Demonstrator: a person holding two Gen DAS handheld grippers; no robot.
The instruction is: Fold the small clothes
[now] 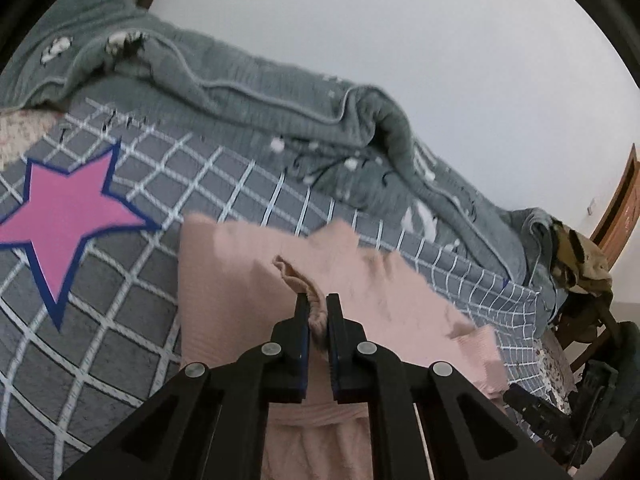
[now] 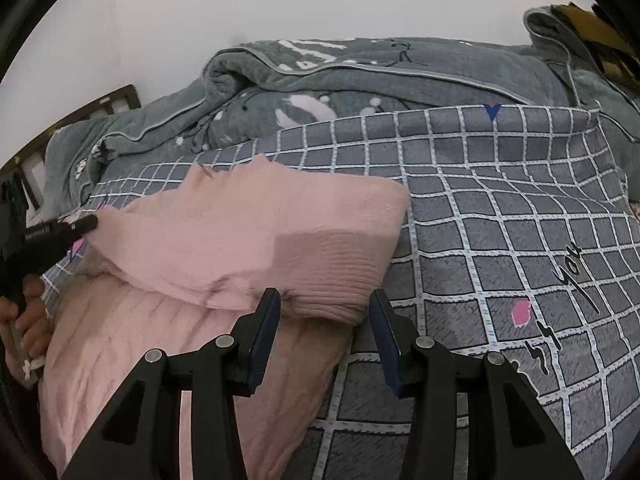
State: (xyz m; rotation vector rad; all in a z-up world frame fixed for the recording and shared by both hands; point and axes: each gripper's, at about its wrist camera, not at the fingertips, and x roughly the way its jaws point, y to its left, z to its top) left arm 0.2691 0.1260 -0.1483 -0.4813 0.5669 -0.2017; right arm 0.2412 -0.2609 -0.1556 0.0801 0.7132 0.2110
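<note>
A small pink garment lies on the grey checked bedsheet. My left gripper is shut on a bunched edge of the pink garment and lifts that part over the rest. In the right wrist view the pink garment is folded over itself, with its ribbed hem in front. My right gripper is open, its jaws on either side of the ribbed hem, gripping nothing. The left gripper shows at the garment's far left edge.
A rumpled grey-green quilt lies along the wall at the back of the bed. A pink star print marks the sheet on the left. A chair with heaped clothes stands at the right. A dark headboard stands at the far left.
</note>
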